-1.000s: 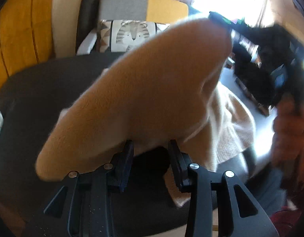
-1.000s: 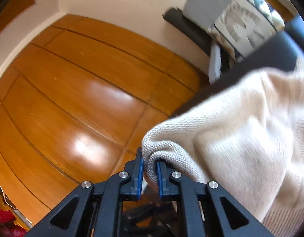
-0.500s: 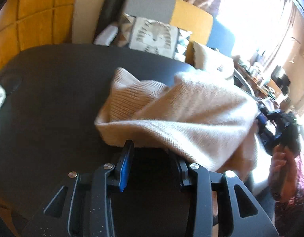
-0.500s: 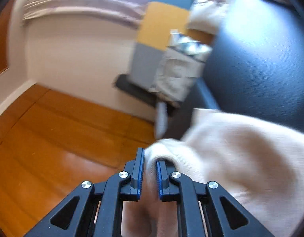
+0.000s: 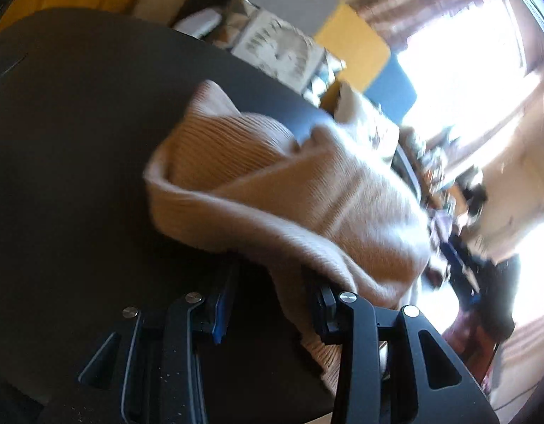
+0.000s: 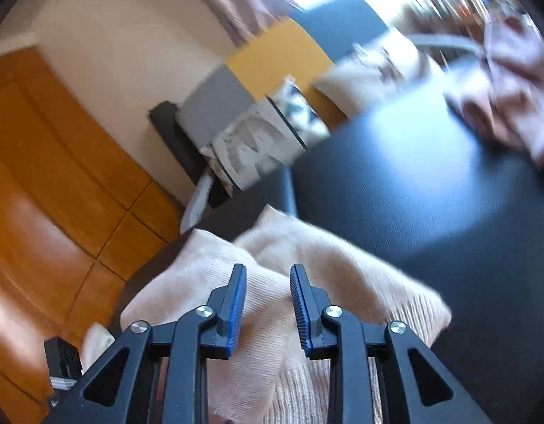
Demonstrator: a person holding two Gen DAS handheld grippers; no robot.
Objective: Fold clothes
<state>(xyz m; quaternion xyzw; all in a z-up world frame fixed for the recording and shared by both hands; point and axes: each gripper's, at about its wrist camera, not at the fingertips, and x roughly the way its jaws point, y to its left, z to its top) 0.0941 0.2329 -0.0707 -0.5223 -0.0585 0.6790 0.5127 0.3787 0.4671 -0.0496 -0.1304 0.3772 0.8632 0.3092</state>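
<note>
Sunlit room clutter blurs behind a dark table (image 5: pixel 77 134) on which the cream knit sweater (image 5: pixel 282 198) lies part-folded near the edge, so the step in hand looks like letting a folded layer settle. Above it the right gripper (image 6: pixel 266 304) is opening, its blue pads (image 6: pixel 236 304) clear of the knit below them, and it should lift straight off without snagging the loops. Fabric drapes over one finger of the left gripper (image 5: pixel 272 304), whose jaws stand partly apart; I cannot tell whether it pinches anything, so it should hold that edge low and flat until the fold rests.
</note>
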